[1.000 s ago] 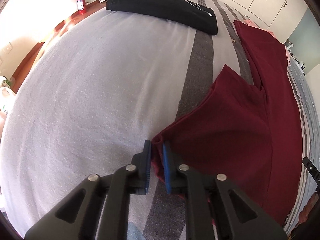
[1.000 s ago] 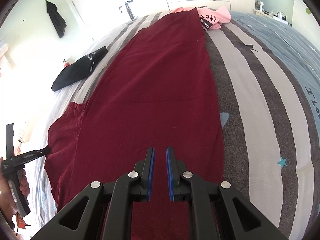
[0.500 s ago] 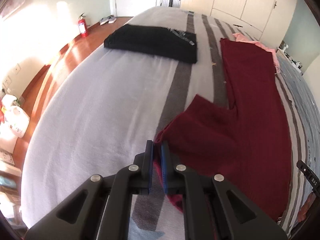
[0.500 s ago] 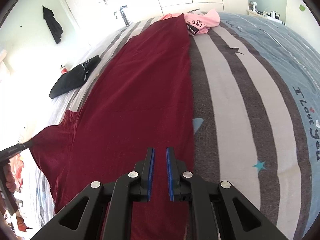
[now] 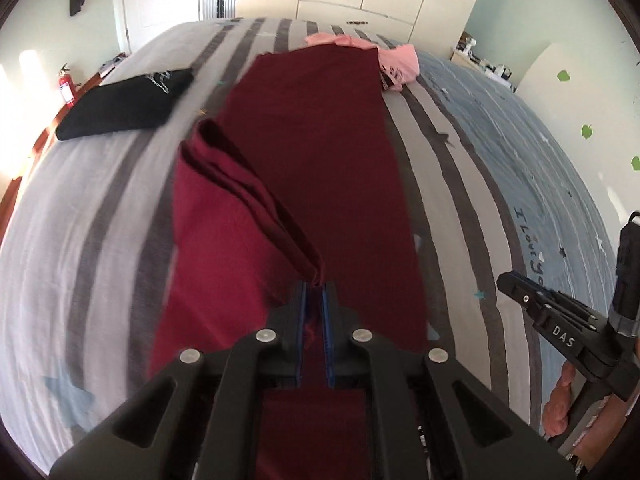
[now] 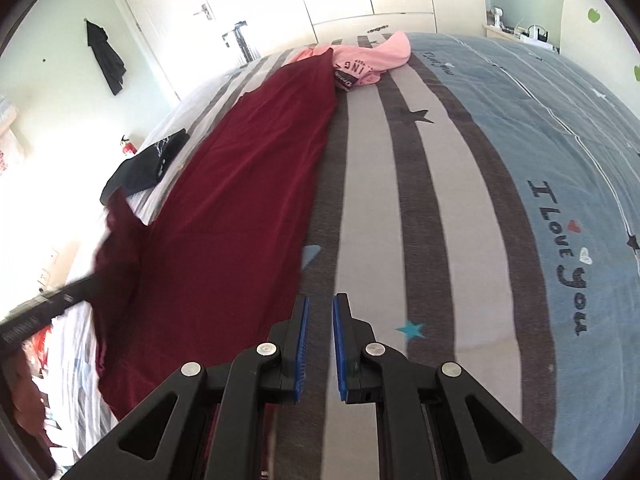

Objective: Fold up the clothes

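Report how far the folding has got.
Done: the black garment lies folded on the bed. In hand: the left claw is shut on the maroon garment, its sleeve lifted over the body; the right claw is open. Left: the maroon folds and the crumpled pink garment.

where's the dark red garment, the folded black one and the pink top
dark red garment (image 5: 320, 152), left wrist view, flat middle panel
folded black garment (image 5: 124, 108), left wrist view, top face
pink top (image 6: 372, 60), right wrist view, crumpled middle
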